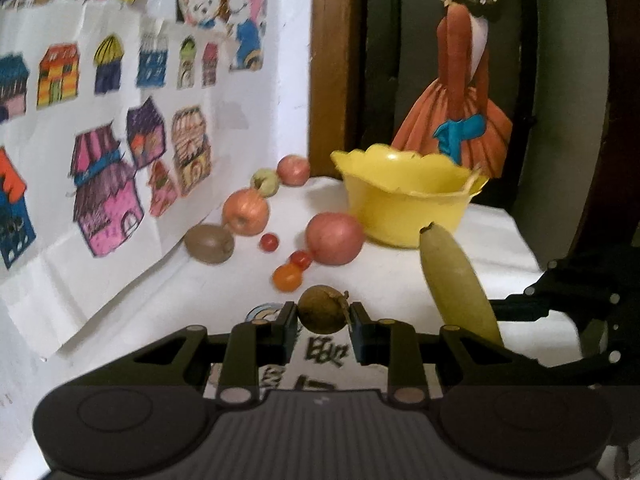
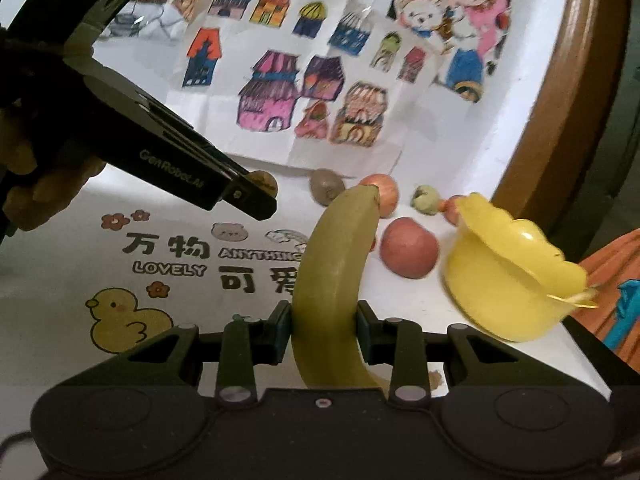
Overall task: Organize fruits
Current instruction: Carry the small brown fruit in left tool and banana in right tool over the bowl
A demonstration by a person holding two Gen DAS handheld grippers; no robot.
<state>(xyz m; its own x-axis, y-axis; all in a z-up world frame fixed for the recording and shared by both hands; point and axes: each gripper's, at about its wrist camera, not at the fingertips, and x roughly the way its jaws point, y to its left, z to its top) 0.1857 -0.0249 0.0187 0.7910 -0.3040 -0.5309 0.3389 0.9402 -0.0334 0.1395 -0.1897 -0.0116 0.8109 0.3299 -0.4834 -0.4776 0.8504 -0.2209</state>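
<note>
The left gripper [image 1: 323, 316] was clamped on a small brown round fruit [image 1: 322, 310] with a dry stem, one finger pressed to each side, held above the white table [image 1: 400, 280] over printed lettering. The right gripper [image 2: 324, 330] was closed around a greenish-yellow banana [image 2: 336, 272], gripping it near the middle so that its tip pointed away and up (in the left wrist view the same banana [image 1: 456, 280] rose just right of the brown fruit, with the right gripper's black linkage behind it). In the right wrist view the left gripper [image 2: 256, 196] came in from the left, a hand [image 2: 24, 184] around its handle, the brown fruit [image 2: 262, 180] showing at its tip. Beyond the left gripper lay three cherry tomatoes: an orange one [image 1: 286, 276] nearest, a red one [image 1: 301, 259] touching it and another red one [image 1: 269, 242] a little farther left. A large apple [image 1: 334, 238] sat just right of them, near a yellow scalloped bowl [image 1: 404, 200] at the far right. Along the far left, by a sheet of coloured house drawings [image 1: 108, 128], ran a line of fruit: a kiwi [image 1: 209, 244], a second apple [image 1: 245, 212], a small green fruit [image 1: 265, 182] and a third apple [image 1: 293, 169] farthest back. A yellow duck print [image 2: 124, 324] marked the near left of the table.
</note>
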